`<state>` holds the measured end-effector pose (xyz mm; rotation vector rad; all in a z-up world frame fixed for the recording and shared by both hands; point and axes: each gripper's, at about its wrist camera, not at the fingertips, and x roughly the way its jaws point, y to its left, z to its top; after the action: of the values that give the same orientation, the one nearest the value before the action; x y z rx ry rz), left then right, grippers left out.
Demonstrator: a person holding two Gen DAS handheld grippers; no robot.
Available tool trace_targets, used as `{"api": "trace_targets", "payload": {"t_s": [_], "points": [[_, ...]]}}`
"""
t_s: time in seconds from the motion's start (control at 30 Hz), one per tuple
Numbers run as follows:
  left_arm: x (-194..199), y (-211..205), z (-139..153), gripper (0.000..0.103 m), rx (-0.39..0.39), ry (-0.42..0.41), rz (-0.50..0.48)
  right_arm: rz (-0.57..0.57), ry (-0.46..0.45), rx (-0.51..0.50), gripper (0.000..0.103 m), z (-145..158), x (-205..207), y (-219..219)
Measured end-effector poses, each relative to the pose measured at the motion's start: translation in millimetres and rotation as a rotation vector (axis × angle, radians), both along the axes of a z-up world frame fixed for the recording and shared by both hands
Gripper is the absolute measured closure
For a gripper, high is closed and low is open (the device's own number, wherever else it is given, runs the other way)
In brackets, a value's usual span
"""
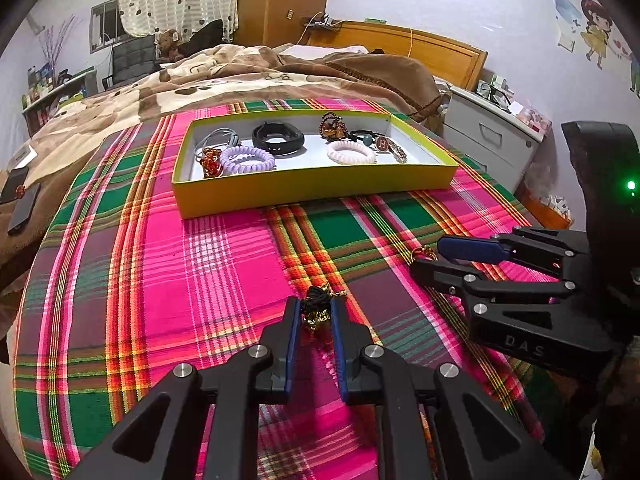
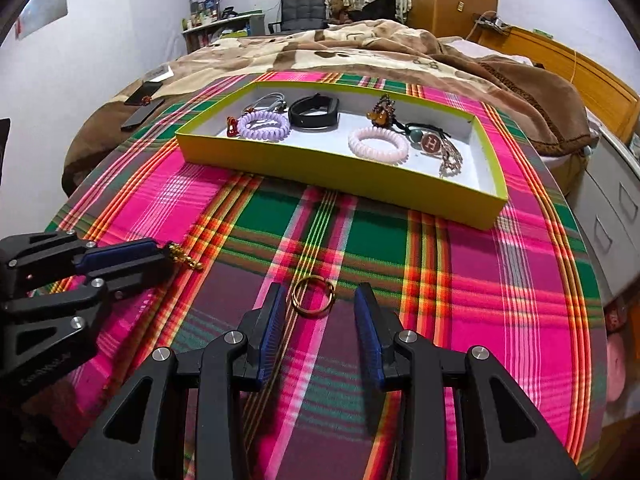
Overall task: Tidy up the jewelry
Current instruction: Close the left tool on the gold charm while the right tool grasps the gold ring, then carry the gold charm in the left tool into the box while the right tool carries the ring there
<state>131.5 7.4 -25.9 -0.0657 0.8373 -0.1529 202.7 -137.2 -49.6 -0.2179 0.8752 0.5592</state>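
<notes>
Jaws of left gripper (image 1: 316, 312) clenched on half-hidden black-gold trinket (image 1: 317, 309); right gripper (image 2: 320, 302) released around ring (image 2: 313, 295).

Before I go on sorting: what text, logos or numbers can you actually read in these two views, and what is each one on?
"H": on the round red charm lying in the yellow tray.
"DAS": embossed on the right gripper body, seen from the left wrist view.
Embossed lettering on the left gripper body in the right wrist view: too faint to read.
Wall sticker, shelf items: too small or blurred to read.
</notes>
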Motion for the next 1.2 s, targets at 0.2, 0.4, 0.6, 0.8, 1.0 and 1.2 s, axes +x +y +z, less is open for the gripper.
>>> {"api": "trace_targets", "payload": {"t_s": [0.2,0.4,0.6,0.8,1.0,1.2], "points": [[-0.1,4.0,-0.3,0.088,-0.021,-0.003,0.000,0.012,-0.002,-0.024,0.067,0.1,0.0,4.2],[-0.5,4.8,0.3,0.088,-0.021,-0.004,0.000,0.019,-0.016,-0.028,0.079,0.6,-4.6,6.5],[-4.4,6.3,3.7,0.088,-0.032,-0.016,-0.001,0.011,-0.013,-0.002,0.079,2.4,-7.1,1.5],[-7.2,7.2,8.6,0.088,-0.036,-0.031,0.001,-0.007,-0.025,0.033,0.079,9.9,-11.2,-5.5],[-9.4,6.5,14.8,0.088,-0.036,-0.047,0.001,-0.033,-0.038,0.080,0.079,20.5,-11.2,-13.1],[-7.7,6.7,23.7,0.088,-0.025,-0.067,-0.003,-0.049,-0.043,0.103,0.079,27.0,-8.3,-19.0]]}}
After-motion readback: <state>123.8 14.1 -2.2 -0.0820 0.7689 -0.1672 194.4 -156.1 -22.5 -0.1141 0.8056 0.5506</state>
